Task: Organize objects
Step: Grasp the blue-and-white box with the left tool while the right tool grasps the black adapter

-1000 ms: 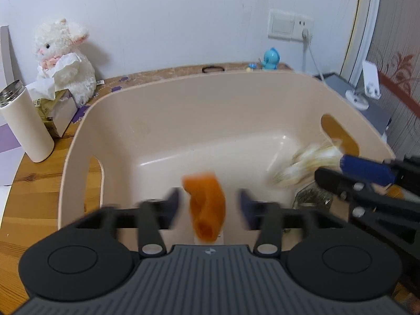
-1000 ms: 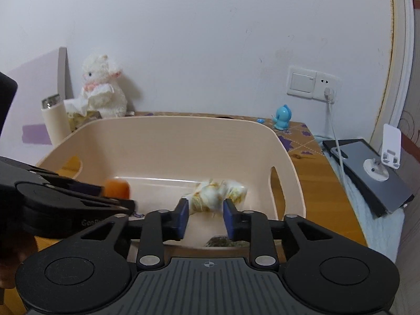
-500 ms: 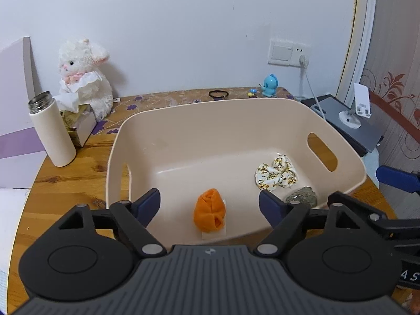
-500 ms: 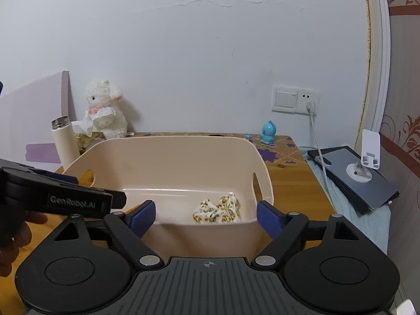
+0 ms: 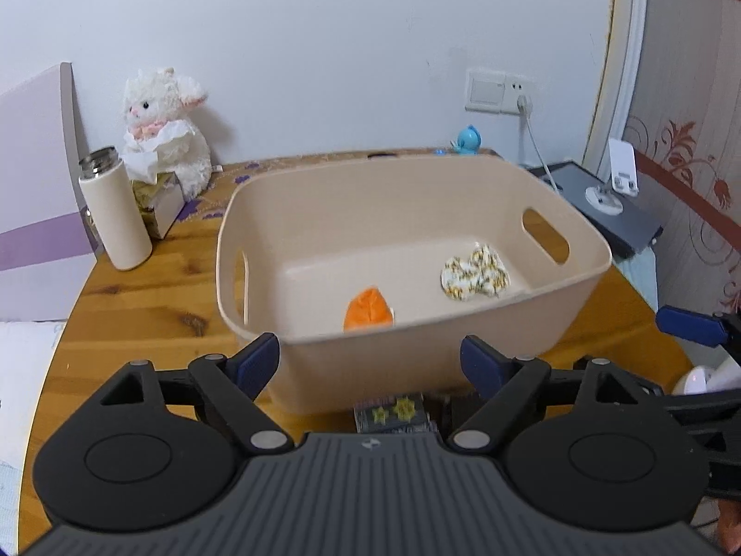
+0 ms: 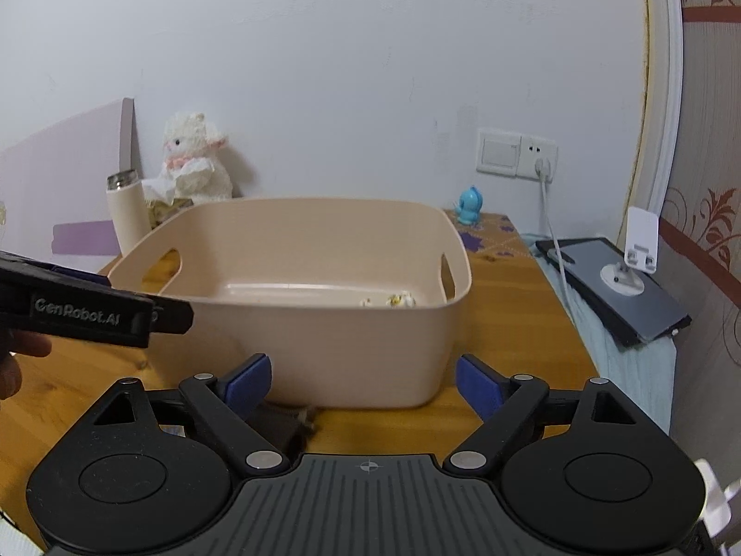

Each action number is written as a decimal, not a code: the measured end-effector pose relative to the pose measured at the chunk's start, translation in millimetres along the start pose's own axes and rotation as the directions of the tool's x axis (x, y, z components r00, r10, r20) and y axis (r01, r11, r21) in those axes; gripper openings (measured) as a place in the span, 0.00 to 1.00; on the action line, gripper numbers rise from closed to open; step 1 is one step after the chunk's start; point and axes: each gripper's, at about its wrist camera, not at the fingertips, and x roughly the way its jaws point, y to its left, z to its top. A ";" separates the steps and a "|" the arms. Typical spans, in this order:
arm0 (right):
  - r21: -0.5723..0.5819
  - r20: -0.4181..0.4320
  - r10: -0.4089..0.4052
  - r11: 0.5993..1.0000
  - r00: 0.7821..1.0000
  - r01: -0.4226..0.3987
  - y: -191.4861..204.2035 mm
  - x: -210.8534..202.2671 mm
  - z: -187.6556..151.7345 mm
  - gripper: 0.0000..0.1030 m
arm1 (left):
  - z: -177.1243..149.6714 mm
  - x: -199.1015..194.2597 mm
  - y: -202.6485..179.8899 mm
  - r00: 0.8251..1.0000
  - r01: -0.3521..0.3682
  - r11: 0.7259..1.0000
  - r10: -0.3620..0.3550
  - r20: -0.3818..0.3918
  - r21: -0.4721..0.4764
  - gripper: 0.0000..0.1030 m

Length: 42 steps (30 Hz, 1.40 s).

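Note:
A beige plastic basket (image 5: 417, 356) with handle holes stands on the wooden table (image 5: 139, 306). Inside lie an orange rolled cloth (image 5: 368, 309) near the front and a white yellow-patterned scrunchie (image 5: 474, 273) at the right. The scrunchie just shows over the basket's rim in the right wrist view (image 6: 393, 300). My left gripper (image 5: 370, 361) is open and empty, in front of the basket. My right gripper (image 6: 363, 382) is open and empty, also in front of the basket (image 6: 352, 352). A dark patterned item (image 5: 393, 412) lies on the table below the left gripper.
A white flask (image 5: 116, 217), a tissue box (image 5: 160, 199) and a white plush lamb (image 5: 162, 125) stand at the back left. A blue figurine (image 5: 468, 139) stands at the back. A tablet (image 6: 616, 287) with a white stand (image 6: 634, 250) lies at the right, cable plugged in.
Both grippers opened, dropped the orange cloth and the scrunchie into the basket, and drew back out to in front of it.

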 end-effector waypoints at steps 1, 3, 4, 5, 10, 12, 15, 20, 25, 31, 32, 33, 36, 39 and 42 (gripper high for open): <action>0.002 -0.007 -0.001 1.000 1.000 0.001 -0.1 0.1 -2.7 0.86 | -3.5 0.4 -0.8 1.000 0.000 1.000 0.000 -0.007 0.003 0.84; 0.005 -0.025 -0.009 1.000 1.000 0.009 0.0 2.1 -8.0 0.86 | -10.8 2.8 -2.4 1.000 0.001 1.000 0.000 -0.027 0.008 0.84; 0.005 -0.034 -0.014 1.000 0.999 0.015 0.3 2.7 -10.5 0.86 | -14.6 5.0 -2.7 0.999 0.002 1.000 -0.001 -0.038 0.012 0.84; 0.003 -0.043 -0.021 1.000 0.999 0.021 0.4 3.6 -13.0 0.86 | -17.4 7.1 -3.0 0.999 0.003 1.000 -0.003 -0.048 0.014 0.84; -0.012 -0.085 -0.044 0.999 0.995 0.044 -0.3 7.0 -26.2 0.86 | -32.3 25.8 -9.3 0.991 0.025 0.999 -0.021 -0.133 0.025 0.84; -0.013 -0.100 -0.051 0.999 0.994 0.050 -1.9 8.2 -31.4 0.86 | -37.9 34.1 -11.2 0.985 0.040 0.999 -0.036 -0.168 0.020 0.84; -0.006 -0.126 -0.055 0.998 0.991 0.055 -4.8 11.6 -38.6 0.87 | -46.1 45.8 -16.5 0.976 0.059 0.998 -0.053 -0.210 0.020 0.84; 0.006 -0.156 -0.057 0.998 0.986 0.058 -7.8 18.0 -45.7 0.87 | -55.7 60.5 -22.7 0.968 0.053 0.998 -0.043 -0.246 0.036 0.84; 0.011 -0.179 -0.052 0.998 0.982 0.054 -6.1 25.9 -50.7 0.87 | -60.5 74.0 -17.7 0.962 0.039 0.999 -0.031 -0.270 0.023 0.84; 0.013 -0.203 -0.034 0.999 0.979 0.038 1.2 38.7 -54.7 0.87 | -63.2 82.2 -4.4 0.964 0.016 1.000 -0.011 -0.267 0.019 0.85; 0.012 -0.205 -0.031 0.999 0.978 0.034 2.9 40.6 -54.9 0.87 | -63.0 82.6 -1.6 0.964 0.013 1.000 -0.008 -0.266 0.017 0.85; 0.011 -0.207 -0.027 1.000 0.978 0.030 5.0 42.6 -55.0 0.87 | -62.7 83.0 1.3 0.964 0.009 1.000 -0.005 -0.265 0.013 0.85; 0.008 -0.210 -0.012 1.000 0.978 0.014 12.5 48.6 -54.7 0.88 | -62.3 84.0 11.8 0.966 -0.007 1.000 0.007 -0.259 0.002 0.86; 0.003 -0.217 -0.002 1.000 0.976 0.003 22.3 56.3 -55.0 0.88 | -63.2 84.0 23.1 0.967 -0.022 1.000 0.019 -0.255 -0.009 0.87; 0.005 -0.221 0.006 1.000 0.975 -0.005 31.3 63.9 -55.0 0.89 | -65.2 79.6 35.4 0.966 -0.029 0.999 0.025 -0.259 -0.014 0.88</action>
